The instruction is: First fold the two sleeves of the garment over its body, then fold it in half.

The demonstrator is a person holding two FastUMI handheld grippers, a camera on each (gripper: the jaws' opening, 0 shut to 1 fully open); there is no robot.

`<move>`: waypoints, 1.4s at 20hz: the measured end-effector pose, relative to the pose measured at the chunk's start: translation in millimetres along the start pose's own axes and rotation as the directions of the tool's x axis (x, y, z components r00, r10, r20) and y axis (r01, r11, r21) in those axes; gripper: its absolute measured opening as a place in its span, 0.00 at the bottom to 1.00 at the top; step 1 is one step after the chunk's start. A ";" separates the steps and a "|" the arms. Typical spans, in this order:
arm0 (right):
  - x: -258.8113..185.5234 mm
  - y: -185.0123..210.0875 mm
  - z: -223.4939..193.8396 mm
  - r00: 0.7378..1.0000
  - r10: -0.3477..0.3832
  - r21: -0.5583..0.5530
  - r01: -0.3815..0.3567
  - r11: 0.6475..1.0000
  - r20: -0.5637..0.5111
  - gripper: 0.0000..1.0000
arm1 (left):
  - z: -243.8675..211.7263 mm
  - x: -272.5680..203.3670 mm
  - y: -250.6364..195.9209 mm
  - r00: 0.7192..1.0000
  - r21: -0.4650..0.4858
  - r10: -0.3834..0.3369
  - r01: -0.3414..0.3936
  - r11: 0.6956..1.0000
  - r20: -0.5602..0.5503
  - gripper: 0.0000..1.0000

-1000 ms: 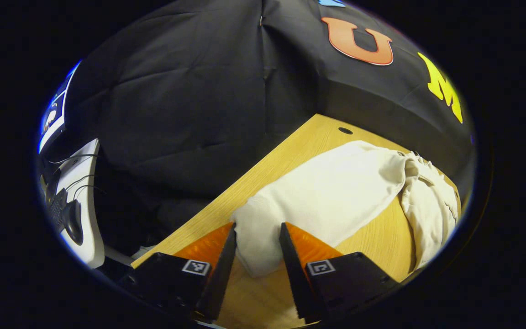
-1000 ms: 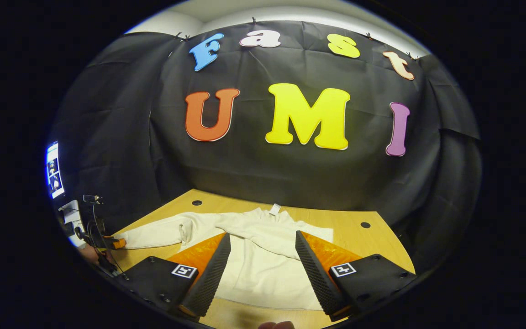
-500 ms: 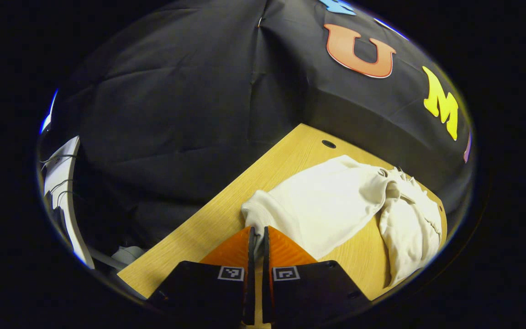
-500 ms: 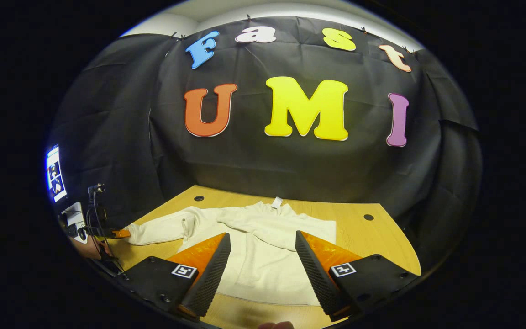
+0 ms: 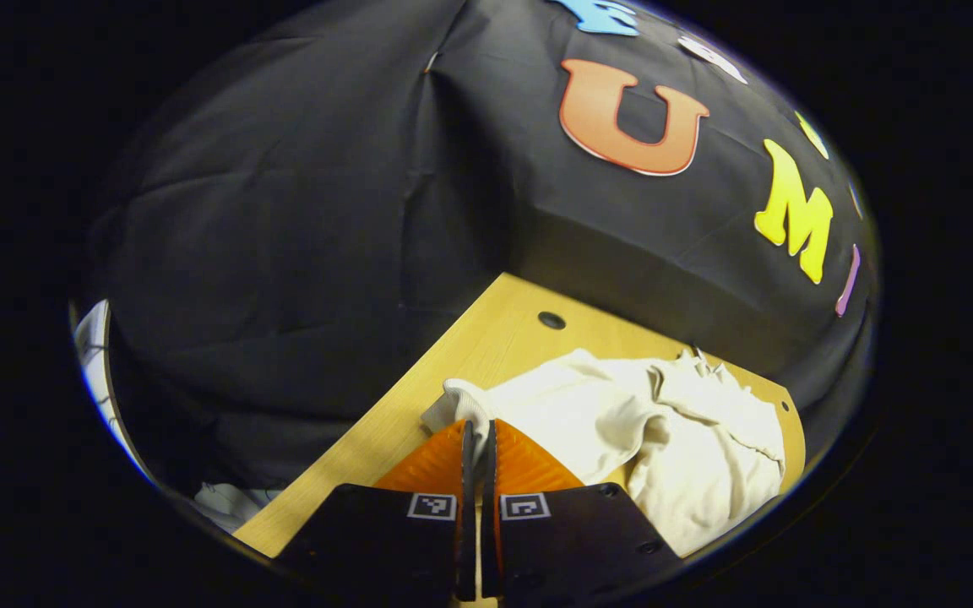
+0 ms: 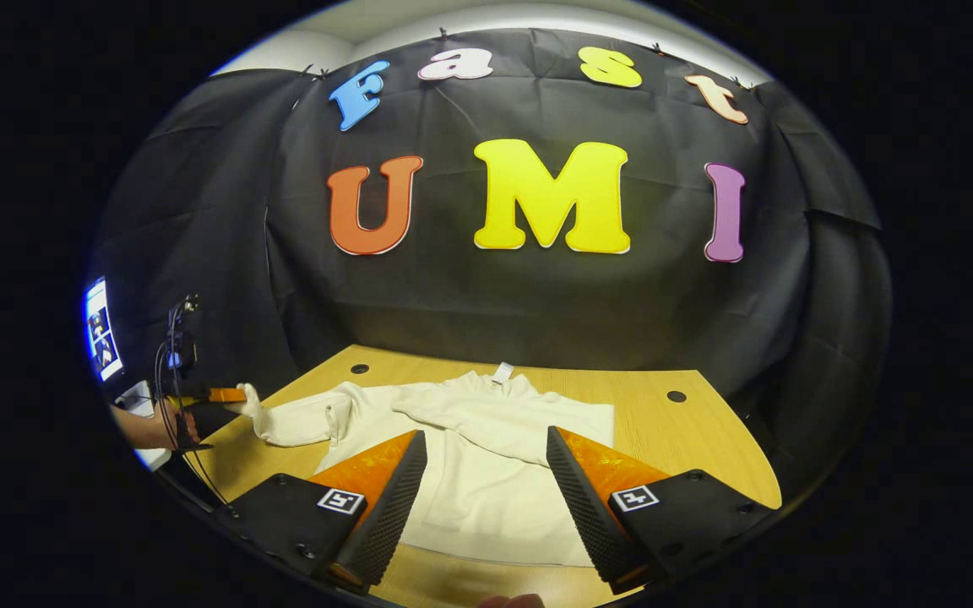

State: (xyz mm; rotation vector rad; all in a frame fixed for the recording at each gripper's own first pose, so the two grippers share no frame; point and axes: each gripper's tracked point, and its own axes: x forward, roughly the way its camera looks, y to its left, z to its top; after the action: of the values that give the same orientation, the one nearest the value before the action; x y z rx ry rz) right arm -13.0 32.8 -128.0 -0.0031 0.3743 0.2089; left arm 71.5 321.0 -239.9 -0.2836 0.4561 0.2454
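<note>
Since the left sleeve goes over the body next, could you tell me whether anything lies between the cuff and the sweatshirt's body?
Nothing visible does. The left tongs are shut on the sleeve cuff, and the sweatshirt's body lies open on the table, with the right sleeve already folded across it. The right tongs hover open above the hem.

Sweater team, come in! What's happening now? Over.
Left gripper shut on sleeve cuff, lifted. Right gripper open above sweater. Other sleeve already folded. Table unobstructed.
</note>
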 end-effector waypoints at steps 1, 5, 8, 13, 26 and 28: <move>0.0 -4.1 2.1 1.000 -0.003 0.008 0.003 1.000 0.004 0.90 | 16.9 4.0 -13.9 1.000 0.016 -0.021 0.021 1.000 0.017 0.05; -0.4 -26.5 9.3 0.999 -0.032 0.042 0.031 0.999 0.024 0.90 | 86.2 29.4 -78.3 0.990 0.148 -0.126 0.115 0.982 0.068 0.05; -4.6 -45.7 10.3 0.998 -0.061 0.064 0.059 0.996 0.034 0.90 | 123.7 44.6 -132.1 0.980 0.206 -0.183 0.163 0.965 0.082 0.05; -14.1 -82.9 9.0 0.991 -0.126 0.116 0.120 0.986 0.045 0.90 | 145.6 54.4 -231.5 0.955 0.314 -0.286 0.249 0.916 0.075 0.05; -64.9 -184.9 0.7 0.953 -0.298 0.148 0.288 0.946 0.051 0.90 | 21.1 50.4 -497.6 0.827 0.429 -0.539 0.549 0.717 -0.158 0.05; -72.6 -195.9 -6.1 0.948 -0.317 0.146 0.309 0.940 0.035 0.90 | -18.4 48.8 -522.5 0.815 0.456 -0.539 0.571 0.683 -0.213 0.05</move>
State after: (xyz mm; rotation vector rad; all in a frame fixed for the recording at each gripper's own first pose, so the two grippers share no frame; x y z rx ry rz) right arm -41.4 -173.8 -114.2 0.0804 0.3244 -0.1334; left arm 260.4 -163.5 -167.1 0.0973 0.4577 -0.4917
